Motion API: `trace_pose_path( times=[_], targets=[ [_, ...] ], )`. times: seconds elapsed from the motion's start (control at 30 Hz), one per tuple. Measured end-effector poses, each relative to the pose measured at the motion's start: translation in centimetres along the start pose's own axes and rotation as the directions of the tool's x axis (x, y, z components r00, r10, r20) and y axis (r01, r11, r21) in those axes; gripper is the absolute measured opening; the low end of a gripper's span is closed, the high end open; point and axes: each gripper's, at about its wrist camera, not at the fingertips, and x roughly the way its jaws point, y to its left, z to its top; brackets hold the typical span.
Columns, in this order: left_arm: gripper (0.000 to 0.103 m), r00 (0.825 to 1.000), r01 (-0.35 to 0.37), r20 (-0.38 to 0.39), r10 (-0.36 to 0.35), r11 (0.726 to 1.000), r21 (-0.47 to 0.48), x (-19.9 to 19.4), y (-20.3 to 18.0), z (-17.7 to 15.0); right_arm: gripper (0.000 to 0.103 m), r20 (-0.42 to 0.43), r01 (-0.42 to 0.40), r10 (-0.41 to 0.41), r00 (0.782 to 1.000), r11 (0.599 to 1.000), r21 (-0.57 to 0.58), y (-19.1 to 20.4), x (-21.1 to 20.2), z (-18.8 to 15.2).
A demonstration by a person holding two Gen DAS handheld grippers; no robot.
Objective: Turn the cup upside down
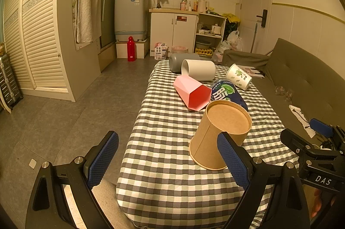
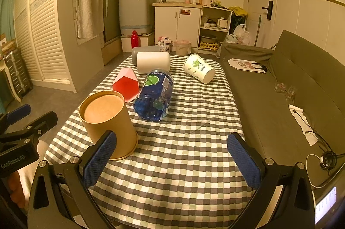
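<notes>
The brown paper cup is seen standing mouth-down on the checked tablecloth, near the front of the table, its flat base uppermost. So far as can be judged, the flip is already made for this cup. The left gripper is spread wide and holds nothing; the cup is placed just beside its right finger, not between the two. The right gripper is likewise spread wide and empty, with the cup just beyond its left finger.

Five other things are left lying on their sides further back: a pink cup, a blue bottle, a white cup, a grey cup and a printed paper cup.

If another cup is to be turned, the pink one is nearest. It is best gripped across its middle (the walls look thin, so a light squeeze is advised), lifted clear of the bottle touching it, rotated until the mouth faces down, and set on a bare patch of cloth. The brown cup should be given room, since it could be tipped by a passing finger.
</notes>
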Motion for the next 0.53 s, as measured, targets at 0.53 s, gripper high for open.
trace_pose_path(
  times=[0.53],
  targets=[
    [0.095, 1.0, -0.006, -0.002, 0.006, 1.0, -0.004, -0.11, 0.48, -0.13, 0.103, -0.003, 0.004, -0.004, 1.0, 1.0, -0.001, 0.03, -0.1, -0.04]
  ],
)
